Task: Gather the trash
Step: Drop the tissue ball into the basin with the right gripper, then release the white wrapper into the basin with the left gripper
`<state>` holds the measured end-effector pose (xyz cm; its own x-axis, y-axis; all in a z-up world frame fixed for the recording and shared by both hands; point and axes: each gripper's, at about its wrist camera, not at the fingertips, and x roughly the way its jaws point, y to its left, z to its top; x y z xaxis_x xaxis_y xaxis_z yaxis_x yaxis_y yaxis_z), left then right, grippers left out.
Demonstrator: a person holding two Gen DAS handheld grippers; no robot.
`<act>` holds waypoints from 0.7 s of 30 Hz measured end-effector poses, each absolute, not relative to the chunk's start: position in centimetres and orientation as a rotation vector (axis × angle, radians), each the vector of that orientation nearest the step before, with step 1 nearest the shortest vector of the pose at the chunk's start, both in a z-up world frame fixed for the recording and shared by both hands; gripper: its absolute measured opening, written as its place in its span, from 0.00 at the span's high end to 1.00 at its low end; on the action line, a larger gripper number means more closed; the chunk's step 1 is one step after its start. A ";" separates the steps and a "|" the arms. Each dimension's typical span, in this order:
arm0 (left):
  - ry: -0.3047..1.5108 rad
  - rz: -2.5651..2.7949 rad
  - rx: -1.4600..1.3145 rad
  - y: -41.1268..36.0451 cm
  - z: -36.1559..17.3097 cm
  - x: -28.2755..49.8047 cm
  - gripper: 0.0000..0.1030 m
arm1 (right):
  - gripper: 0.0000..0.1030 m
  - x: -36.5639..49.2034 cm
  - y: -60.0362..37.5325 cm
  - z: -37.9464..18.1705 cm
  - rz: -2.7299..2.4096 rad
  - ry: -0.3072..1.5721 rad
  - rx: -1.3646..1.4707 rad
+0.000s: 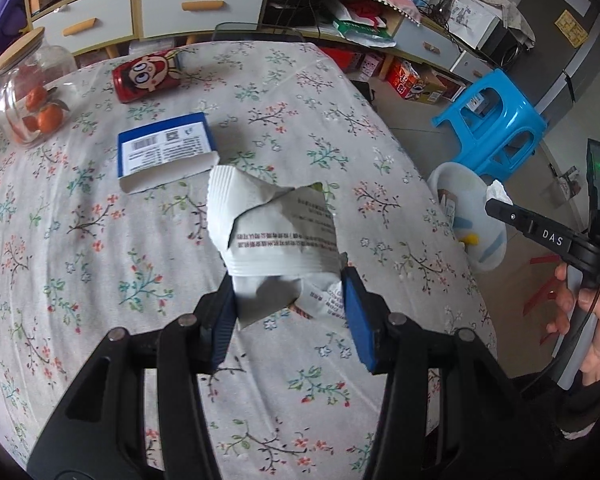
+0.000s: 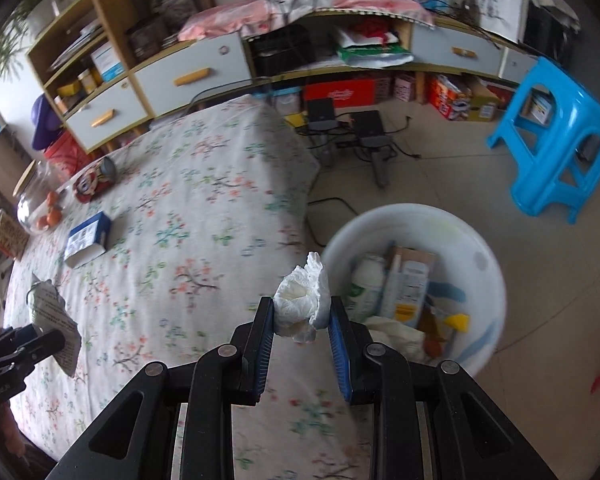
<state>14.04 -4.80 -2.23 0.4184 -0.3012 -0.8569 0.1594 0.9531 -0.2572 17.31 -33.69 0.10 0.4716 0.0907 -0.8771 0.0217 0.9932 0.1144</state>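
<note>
My left gripper [image 1: 290, 300] is shut on a crumpled white printed wrapper [image 1: 272, 232], held above the flowered tablecloth [image 1: 100, 260]. My right gripper [image 2: 302, 316] is shut on a wad of white tissue [image 2: 302, 300], held at the table's edge beside the white trash bin [image 2: 488, 256] on the floor. The bin holds a bottle, a carton and other scraps. The right gripper [image 1: 500, 204] with its tissue shows at the right of the left wrist view, over the bin [image 1: 496, 252]. The left gripper [image 2: 40, 340] and wrapper [image 2: 54, 316] show at the left of the right wrist view.
On the table lie a blue and white box [image 1: 164, 152], a red cartoon can [image 1: 148, 74] on its side, and a glass jar [image 1: 32, 92] with oranges. A blue plastic stool [image 2: 556, 148] stands on the floor beyond the bin. Cabinets and cluttered shelves line the far wall.
</note>
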 end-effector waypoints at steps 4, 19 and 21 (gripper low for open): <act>1.102 -0.324 -0.129 -7.6 -2.3 14.4 0.50 | 0.73 17.0 -36.6 0.1 0.007 1.080 0.147; 1.126 -0.386 -0.048 -15.7 -3.2 16.6 0.49 | 0.49 17.6 -42.3 -0.8 -0.073 1.098 0.249; 1.124 -0.399 -0.042 -16.8 -3.2 16.9 0.49 | 0.26 17.2 -43.0 -0.4 -0.104 1.080 0.273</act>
